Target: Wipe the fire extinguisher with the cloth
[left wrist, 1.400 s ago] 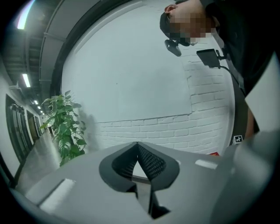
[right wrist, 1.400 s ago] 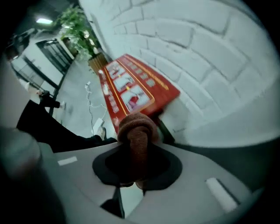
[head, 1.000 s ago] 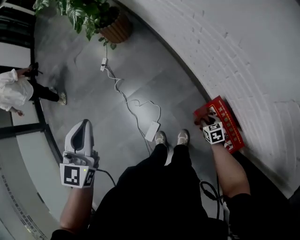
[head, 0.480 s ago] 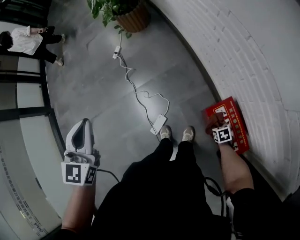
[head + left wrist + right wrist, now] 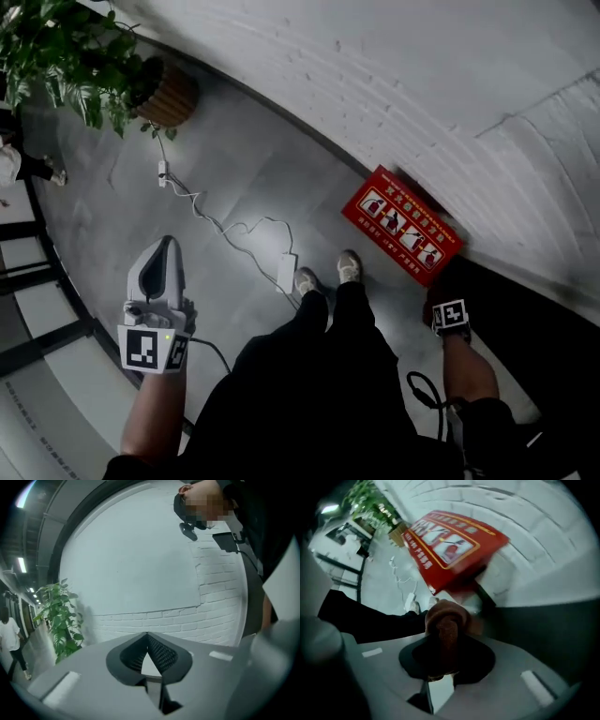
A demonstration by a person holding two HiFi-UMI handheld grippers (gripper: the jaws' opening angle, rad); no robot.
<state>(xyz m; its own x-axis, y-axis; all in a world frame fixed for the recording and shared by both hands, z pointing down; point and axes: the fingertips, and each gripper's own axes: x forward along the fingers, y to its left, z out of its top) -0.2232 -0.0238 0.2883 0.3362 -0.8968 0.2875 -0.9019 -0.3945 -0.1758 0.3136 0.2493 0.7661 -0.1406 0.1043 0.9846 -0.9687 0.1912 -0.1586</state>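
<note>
A red fire extinguisher box [image 5: 401,225] with picture panels lies on the floor against the white brick wall; it also fills the top of the right gripper view [image 5: 450,545]. My right gripper [image 5: 442,305] points down at the floor just right of the box's near corner. It is shut on a bunched brown cloth [image 5: 446,620], which is clear of the box. My left gripper [image 5: 166,247] is held out at the left, over bare floor and far from the box. Its jaws [image 5: 147,637] meet at the tips with nothing between them.
A white cable [image 5: 220,225] runs over the grey floor tiles to a power adapter [image 5: 285,272] beside my feet [image 5: 323,274]. A potted plant [image 5: 164,94] stands by the wall at far left. A dark floor strip [image 5: 534,300] lies right of the box.
The right gripper with the cloth has come off the top of the red box and now hangs beside its near right corner. The head view has swung. The left gripper has barely shifted.
</note>
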